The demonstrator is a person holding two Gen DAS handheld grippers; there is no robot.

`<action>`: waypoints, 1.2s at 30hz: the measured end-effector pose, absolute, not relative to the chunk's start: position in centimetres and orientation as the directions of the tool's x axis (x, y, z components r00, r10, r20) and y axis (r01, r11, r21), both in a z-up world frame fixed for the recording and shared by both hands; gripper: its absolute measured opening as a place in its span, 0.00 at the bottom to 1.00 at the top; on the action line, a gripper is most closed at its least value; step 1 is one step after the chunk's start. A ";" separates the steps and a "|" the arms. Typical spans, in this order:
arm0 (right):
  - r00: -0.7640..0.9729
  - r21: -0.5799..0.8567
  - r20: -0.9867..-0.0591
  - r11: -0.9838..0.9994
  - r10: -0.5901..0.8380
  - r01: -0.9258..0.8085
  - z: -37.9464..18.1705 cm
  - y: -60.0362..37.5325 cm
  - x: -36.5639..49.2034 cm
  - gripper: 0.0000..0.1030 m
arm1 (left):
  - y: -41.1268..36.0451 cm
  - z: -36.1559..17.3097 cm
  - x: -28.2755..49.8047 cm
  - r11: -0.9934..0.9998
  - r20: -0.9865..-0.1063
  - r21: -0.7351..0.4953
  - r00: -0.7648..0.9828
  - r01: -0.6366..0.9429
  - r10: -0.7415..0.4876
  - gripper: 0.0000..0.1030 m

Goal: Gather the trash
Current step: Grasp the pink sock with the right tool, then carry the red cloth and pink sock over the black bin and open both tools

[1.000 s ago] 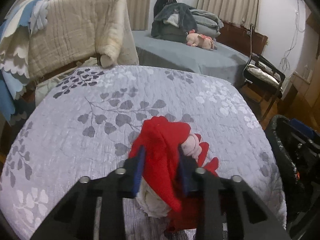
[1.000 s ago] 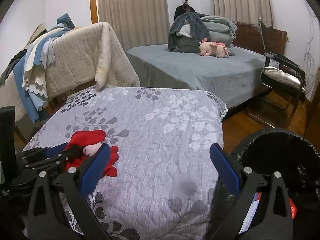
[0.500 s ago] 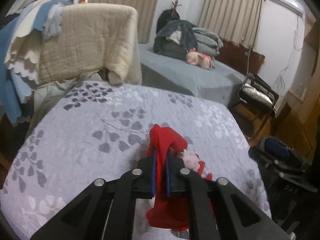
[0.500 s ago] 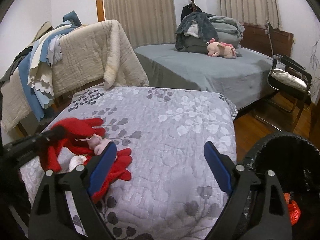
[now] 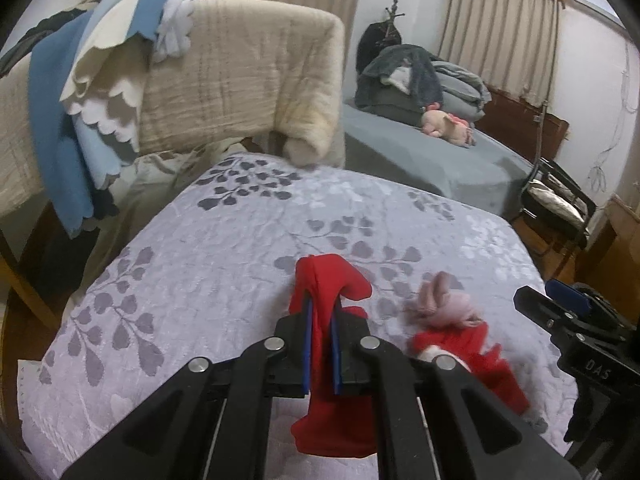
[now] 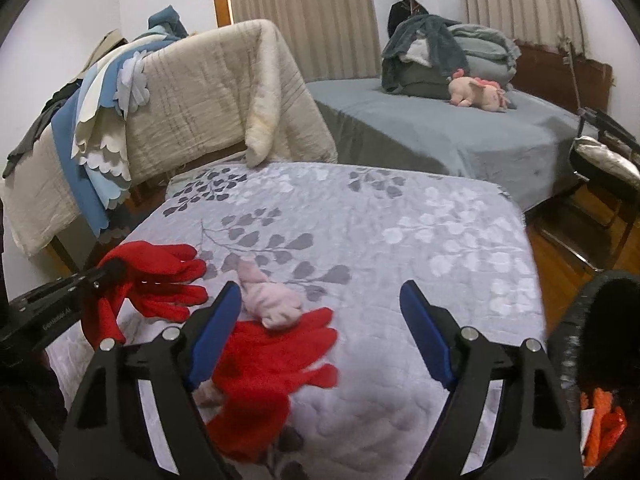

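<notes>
Left hand-held gripper (image 5: 319,344) clenched on red glove (image 5: 326,280), lifted off grey leaf-print bed (image 5: 240,240); right hand-held gripper (image 6: 320,332) closing, nothing gripped, above 2nd red glove (image 6: 276,344) and pink cloth wad (image 6: 268,298); black bin (image 6: 592,320) at right

Both cameras ride just behind their own fingers, looking forward and down across the quilt (image 5: 224,248) toward the grey bed (image 6: 440,136) — the left view sits close over a red glove (image 5: 328,280). Both share the quilt, gloves, pink lump (image 6: 272,300) — and the draped blanket (image 5: 240,76).
</notes>
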State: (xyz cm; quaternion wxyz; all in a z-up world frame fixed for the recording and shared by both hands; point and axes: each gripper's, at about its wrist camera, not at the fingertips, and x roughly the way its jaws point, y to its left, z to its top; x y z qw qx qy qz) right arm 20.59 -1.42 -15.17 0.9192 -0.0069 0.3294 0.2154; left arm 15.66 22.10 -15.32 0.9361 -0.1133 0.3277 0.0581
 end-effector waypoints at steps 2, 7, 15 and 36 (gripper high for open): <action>0.682 0.114 -0.621 0.906 0.385 -0.407 -15.7 -0.5 21.2 0.76 | 22.5 -15.6 16.0 0.967 -0.629 -0.166 0.776 -0.193 0.046 0.07; 0.660 0.096 -0.649 0.901 0.378 -0.422 -16.8 1.0 22.2 0.72 | 23.1 -16.2 16.6 0.967 -0.638 -0.154 0.768 -0.200 0.057 0.07; 0.606 0.090 -0.691 0.879 0.393 -0.467 -18.2 2.7 22.7 0.62 | 23.6 -16.9 16.8 0.967 -0.652 -0.153 0.756 -0.203 0.055 0.07; 0.640 0.141 -0.623 0.870 0.449 -0.473 -13.4 -0.2 21.0 0.40 | 21.7 -13.4 15.7 0.972 -0.597 -0.179 0.802 -0.150 0.014 0.07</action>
